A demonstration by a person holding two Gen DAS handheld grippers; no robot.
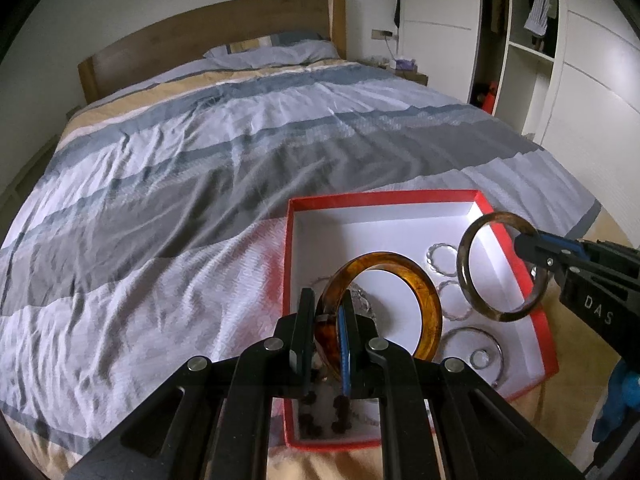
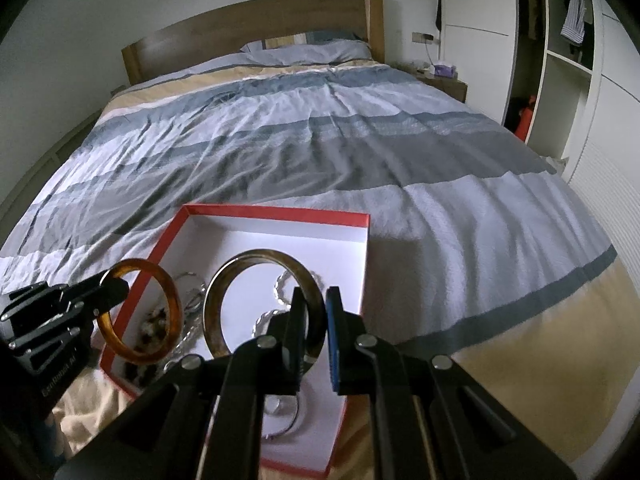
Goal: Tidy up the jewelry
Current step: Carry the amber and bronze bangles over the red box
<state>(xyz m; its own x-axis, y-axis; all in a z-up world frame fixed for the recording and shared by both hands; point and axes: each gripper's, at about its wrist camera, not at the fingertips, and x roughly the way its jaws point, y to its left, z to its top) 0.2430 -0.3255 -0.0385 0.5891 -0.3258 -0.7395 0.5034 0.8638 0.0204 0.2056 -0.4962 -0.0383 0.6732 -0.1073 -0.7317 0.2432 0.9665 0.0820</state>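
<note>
Over the red box (image 1: 536, 300) on the bed (image 1: 200, 180), our left gripper (image 1: 328, 312) clamped the amber bangle (image 1: 428, 300), our right gripper (image 2: 316, 312) the olive bangle (image 2: 216, 320); we judged lowering each gently before releasing best.

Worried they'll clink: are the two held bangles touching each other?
Apart. The left wrist view shows white box floor between the amber bangle and the darker bangle.
</note>
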